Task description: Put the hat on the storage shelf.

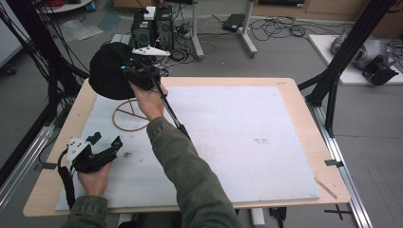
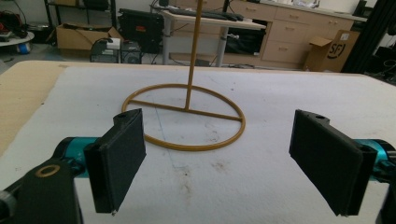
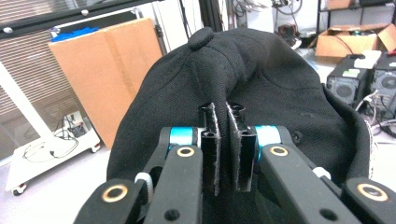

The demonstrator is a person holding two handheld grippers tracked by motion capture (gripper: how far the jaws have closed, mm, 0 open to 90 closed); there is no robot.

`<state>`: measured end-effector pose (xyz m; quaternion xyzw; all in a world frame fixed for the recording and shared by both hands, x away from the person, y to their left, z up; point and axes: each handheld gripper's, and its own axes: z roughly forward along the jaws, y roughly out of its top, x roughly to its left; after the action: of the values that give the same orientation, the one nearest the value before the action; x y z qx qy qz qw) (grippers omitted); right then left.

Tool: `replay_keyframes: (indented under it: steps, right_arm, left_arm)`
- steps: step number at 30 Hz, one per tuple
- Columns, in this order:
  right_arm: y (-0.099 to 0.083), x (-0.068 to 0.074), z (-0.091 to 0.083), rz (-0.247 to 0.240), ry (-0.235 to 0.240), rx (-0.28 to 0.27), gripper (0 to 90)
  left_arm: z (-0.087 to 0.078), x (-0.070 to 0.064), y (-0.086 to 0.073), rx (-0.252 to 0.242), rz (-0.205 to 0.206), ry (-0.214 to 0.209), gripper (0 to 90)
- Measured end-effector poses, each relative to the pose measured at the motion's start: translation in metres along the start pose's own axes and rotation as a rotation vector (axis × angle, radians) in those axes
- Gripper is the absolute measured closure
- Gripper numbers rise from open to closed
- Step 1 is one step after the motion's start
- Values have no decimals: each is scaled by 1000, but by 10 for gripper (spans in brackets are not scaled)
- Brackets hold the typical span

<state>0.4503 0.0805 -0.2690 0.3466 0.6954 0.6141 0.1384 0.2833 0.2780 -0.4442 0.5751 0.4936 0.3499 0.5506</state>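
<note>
black cap [image 3: 261, 84] pinched in right gripper [image 3: 223, 140], held above hat stand [image 1: 130, 114] near table's far left corner. left gripper [image 2: 224, 158] wide open, empty. next, likely: settling crown onto the pole.

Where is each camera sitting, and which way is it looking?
High view: above the table, looking forward and down; both forearms, left gripper, right gripper pinching the black cap.
Left gripper view: rides the open left gripper, facing the stand.
Right gripper view: rides the right gripper, facing the cap.
Shared: high and left views show the stand.
</note>
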Motion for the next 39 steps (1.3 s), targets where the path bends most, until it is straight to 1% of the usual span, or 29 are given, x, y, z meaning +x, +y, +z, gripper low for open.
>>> replay_keyframes:
  steps: [3, 10, 14, 16, 19, 22, 25, 27, 29, 30, 31, 32, 33, 36, 38, 39]
  right_arm:
    - [-1, 1, 0, 8, -13, 8, 818]
    - [-3, 5, 0, -17, -37, 29, 754]
    - [-4, 5, 1, -3, -42, 27, 673]
    - [-4, 5, 2, -3, -43, 31, 645]
    - [-5, 5, 3, -2, -45, 31, 574]
    - [-5, 4, 3, 16, -15, 32, 506]
    - [-5, 5, 3, 20, -10, 31, 415]
    - [-5, 7, 1, 17, -36, 23, 323]
    - [-5, 11, 0, 4, -74, 19, 207]
    - [-6, 14, 0, -9, -111, 20, 184]
    - [-7, 14, -1, -26, -126, 23, 164]
    - [-7, 14, -1, -23, -132, 28, 133]
    - [-8, 13, -1, -25, -131, 29, 115]
    - [-10, 5, -5, -5, -115, 16, 114]
    - [-13, -2, -10, -1, -118, -3, 114]
    - [-14, -5, -13, -1, -122, -2, 112]
  left_arm:
    - [1, 0, 0, 0, -6, -1, 188]
    - [1, 1, 0, -2, -9, -2, 188]
    - [1, 1, 0, 3, -13, -6, 189]
    - [1, 1, 0, 2, -10, -7, 188]
    - [1, 1, 0, 2, -9, -10, 188]
    - [1, 1, 0, 0, -12, -12, 188]
    - [1, 1, 0, 2, -8, -10, 188]
    - [1, 1, 0, 1, -12, -11, 188]
    - [2, 1, 0, 1, -14, -13, 188]
    - [2, 1, 0, 1, -13, -13, 188]
    - [1, 1, 0, 3, -14, -13, 188]
    - [1, 0, 0, 1, -14, -12, 188]
    - [1, 0, 0, 1, -14, -12, 188]
    - [2, 0, 0, 0, -14, -11, 188]
    - [2, 0, 0, 0, -12, -11, 188]
    - [2, 0, 0, 0, -13, -10, 188]
